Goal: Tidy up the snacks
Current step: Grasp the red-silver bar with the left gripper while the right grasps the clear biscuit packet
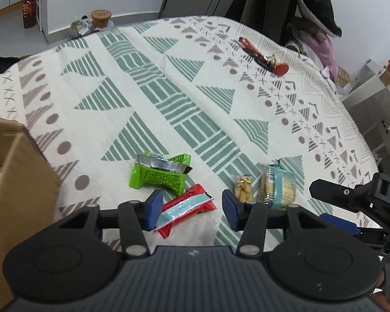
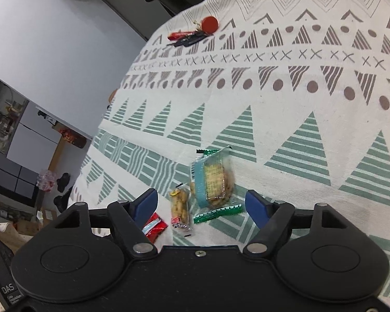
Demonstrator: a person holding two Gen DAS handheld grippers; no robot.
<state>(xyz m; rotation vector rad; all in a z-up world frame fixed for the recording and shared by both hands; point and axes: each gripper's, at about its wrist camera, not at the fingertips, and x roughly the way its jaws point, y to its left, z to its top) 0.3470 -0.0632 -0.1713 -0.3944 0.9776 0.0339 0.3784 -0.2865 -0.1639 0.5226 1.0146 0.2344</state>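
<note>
Two snack packets (image 2: pixel 200 195) before right hand-held gripper (image 2: pixel 201 206)

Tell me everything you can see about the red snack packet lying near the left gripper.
The red snack packet is a long, glossy wrapper, red with a pale blue and white band down its middle and crimped ends. It looks sealed and lies flat and diagonal on the patterned tablecloth, between the open fingers of the left gripper, close to the left finger. Nothing grips it. The green packet lies just beyond it.
</note>
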